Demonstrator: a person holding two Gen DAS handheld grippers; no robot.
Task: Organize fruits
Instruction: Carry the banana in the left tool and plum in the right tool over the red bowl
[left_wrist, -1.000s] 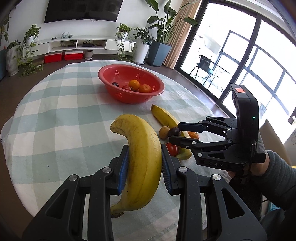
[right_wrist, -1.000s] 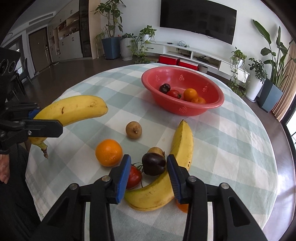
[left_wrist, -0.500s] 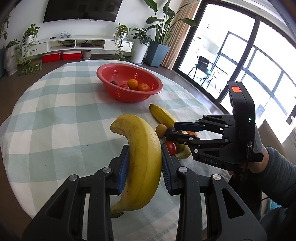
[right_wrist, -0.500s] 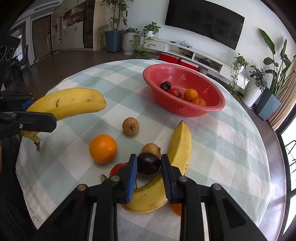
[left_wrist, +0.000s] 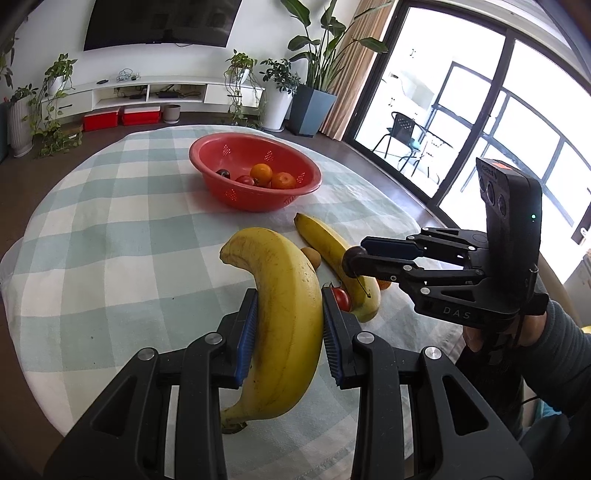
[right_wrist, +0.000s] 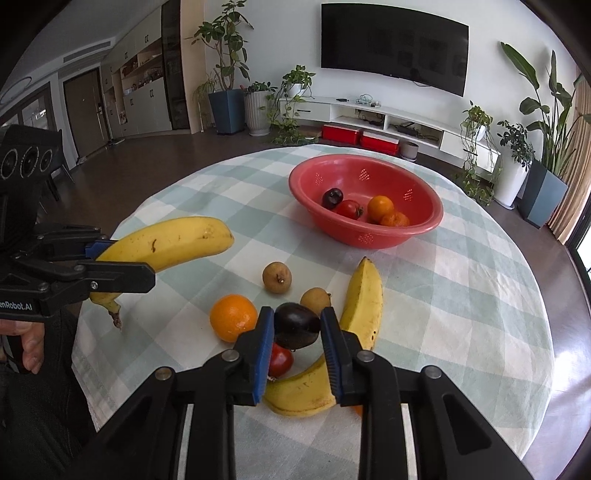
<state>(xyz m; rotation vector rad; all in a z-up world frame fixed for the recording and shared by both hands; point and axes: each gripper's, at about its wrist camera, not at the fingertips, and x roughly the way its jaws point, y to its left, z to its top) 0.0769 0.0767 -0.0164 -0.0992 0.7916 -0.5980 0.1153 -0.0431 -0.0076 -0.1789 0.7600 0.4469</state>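
Wall TV (right_wrist: 394, 44) hung above white low console (right_wrist: 388, 123); dark floor (right_wrist: 155, 162); bright glass doors (left_wrist: 480, 122) stood right.

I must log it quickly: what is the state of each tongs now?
Left tongs: closed on a banana.
Right tongs: closed on a dark plum.

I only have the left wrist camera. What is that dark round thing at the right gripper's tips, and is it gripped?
Observer: A dark purple plum-like fruit. The right gripper has a blue pad against each side of it.
Operator: What is hidden behind my held yellow banana?
Observer: A large round orange on the checked tablecloth, left of the plum-like fruit.
Operator: Any other loose small fruit?
Observer: A second brown round fruit, lying apart from the others.
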